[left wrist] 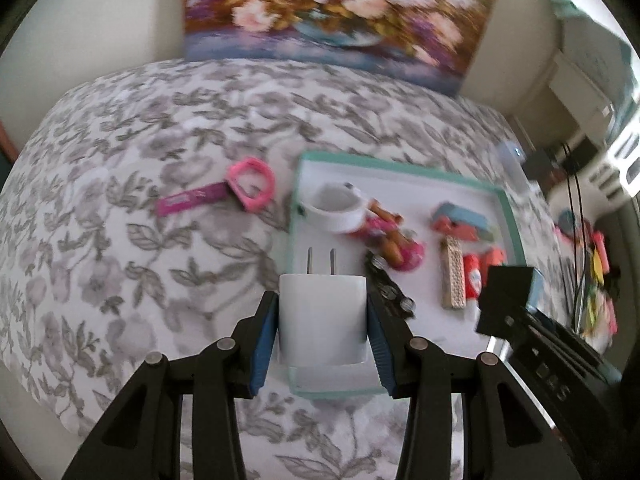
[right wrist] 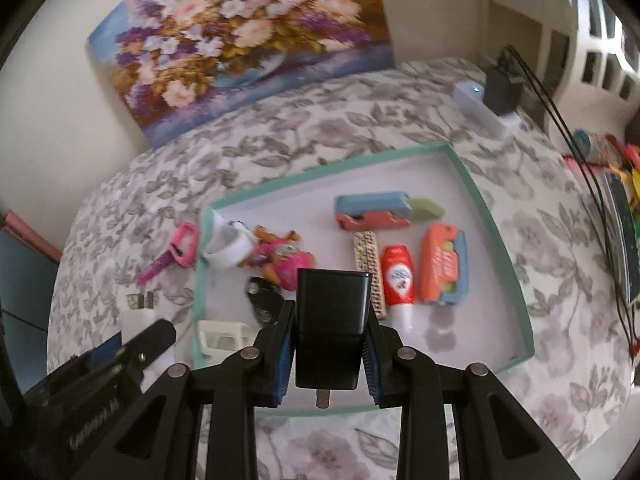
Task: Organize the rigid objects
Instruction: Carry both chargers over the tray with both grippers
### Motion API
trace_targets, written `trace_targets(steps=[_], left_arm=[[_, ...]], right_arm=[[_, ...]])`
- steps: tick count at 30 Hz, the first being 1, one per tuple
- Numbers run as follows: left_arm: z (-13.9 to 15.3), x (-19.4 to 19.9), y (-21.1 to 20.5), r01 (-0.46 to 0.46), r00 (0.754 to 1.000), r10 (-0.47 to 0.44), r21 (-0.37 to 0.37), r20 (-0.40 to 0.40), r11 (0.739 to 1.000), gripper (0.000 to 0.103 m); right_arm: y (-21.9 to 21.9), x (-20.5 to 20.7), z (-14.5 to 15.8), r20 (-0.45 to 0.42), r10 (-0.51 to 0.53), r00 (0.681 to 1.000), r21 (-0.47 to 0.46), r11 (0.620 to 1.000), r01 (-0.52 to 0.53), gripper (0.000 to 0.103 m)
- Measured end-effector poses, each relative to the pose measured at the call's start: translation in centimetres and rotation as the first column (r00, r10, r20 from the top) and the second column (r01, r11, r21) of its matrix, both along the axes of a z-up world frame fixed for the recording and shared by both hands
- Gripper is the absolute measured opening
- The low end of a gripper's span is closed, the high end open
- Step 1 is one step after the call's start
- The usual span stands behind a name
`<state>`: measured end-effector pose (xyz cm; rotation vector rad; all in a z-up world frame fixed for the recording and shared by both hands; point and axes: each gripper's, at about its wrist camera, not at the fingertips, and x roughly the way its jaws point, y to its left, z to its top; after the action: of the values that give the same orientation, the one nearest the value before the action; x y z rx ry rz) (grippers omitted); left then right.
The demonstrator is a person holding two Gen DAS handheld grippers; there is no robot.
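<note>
Left gripper (left wrist: pixel 322 316) angled steeply down, clamped on white charger (left wrist: pixel 322 320), prongs forward. Right gripper (right wrist: pixel 331 344) likewise pitched down over tray (right wrist: pixel 516 280), gripping black charger (right wrist: pixel 330 328).

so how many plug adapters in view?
2. The white adapter is clamped in the left tool, prongs forward; the black adapter is clamped in the right tool, over the teal tray. Others may be hidden.

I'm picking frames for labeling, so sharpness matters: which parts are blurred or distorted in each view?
Left wrist view: white charger in the left gripper is sharp; painting and tray items smear; fisheye bows the bedspread. Right wrist view: black charger is crisp, background softer, corners dark.
</note>
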<state>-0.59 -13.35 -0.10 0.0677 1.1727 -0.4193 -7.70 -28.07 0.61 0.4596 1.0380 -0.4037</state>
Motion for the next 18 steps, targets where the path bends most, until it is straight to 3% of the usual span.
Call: trace_targets(steps=[6,18], left_arm=[[-1.4,-1.0,-2.3,0.080,0.996,-0.079,0.044,-0.035,0.996,0.045],[-2.8,-0.8,-2.7,0.096,0.993,-0.091,0.060,-0.080,0.994,0.045]], right_arm=[[-0.4,0.1,-1.5,-0.050,0.005,0.999,0.015,1.000,-0.004,0.032],[-0.7,0.3,-3.1,-0.122,0.005,0.992,0.005,1.000,-0.004,0.032]])
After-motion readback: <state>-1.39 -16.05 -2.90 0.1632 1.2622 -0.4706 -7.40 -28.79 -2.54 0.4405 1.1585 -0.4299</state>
